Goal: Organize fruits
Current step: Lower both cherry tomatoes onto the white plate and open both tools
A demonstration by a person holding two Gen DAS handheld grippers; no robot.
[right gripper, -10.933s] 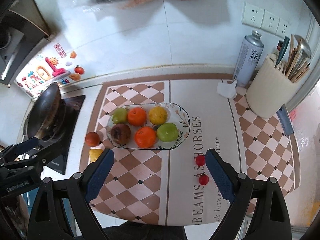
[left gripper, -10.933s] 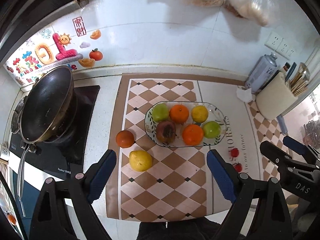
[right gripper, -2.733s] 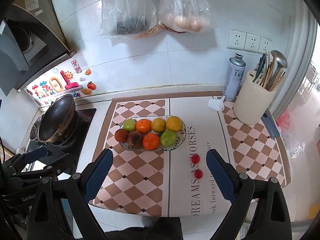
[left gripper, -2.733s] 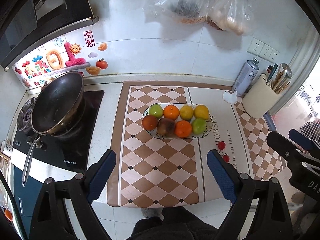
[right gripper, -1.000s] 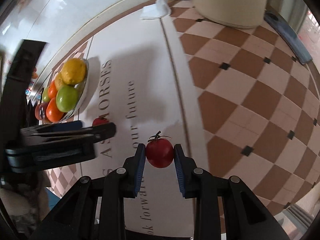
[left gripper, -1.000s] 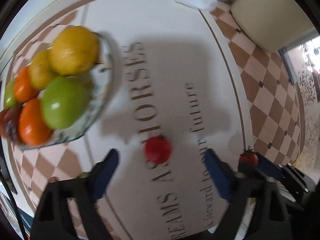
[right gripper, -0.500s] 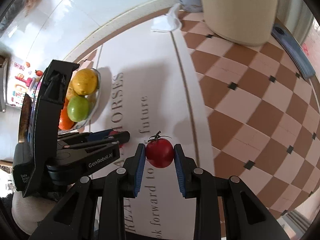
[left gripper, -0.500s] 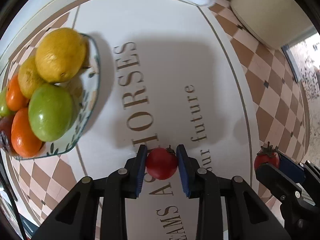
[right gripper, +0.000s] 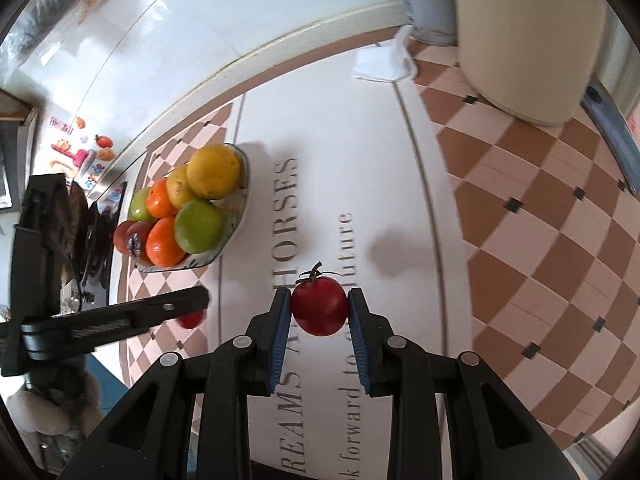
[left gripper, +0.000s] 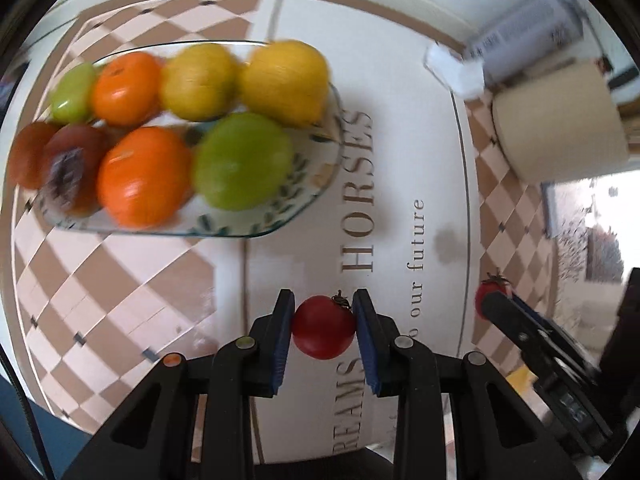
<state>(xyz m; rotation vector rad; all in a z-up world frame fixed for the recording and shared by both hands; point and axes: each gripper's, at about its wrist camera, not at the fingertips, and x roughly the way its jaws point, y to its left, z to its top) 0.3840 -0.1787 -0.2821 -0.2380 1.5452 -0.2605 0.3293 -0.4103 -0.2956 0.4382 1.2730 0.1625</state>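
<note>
While each tool (left gripper: 323,328) (right gripper: 319,312) pinches a tomato (left gripper: 322,327) (right gripper: 319,311), a glass dish (left gripper: 320,184) full of citrus and apples.

A white tiled wall (right gripper: 192,40) runs along the far side, glossy with reflected light; stickers (right gripper: 80,148) cluster at its far left, above the counter.

Fruit lies in the plate (left gripper: 320,196) on the mat (left gripper: 420,160), left of the holder (left gripper: 560,136).
</note>
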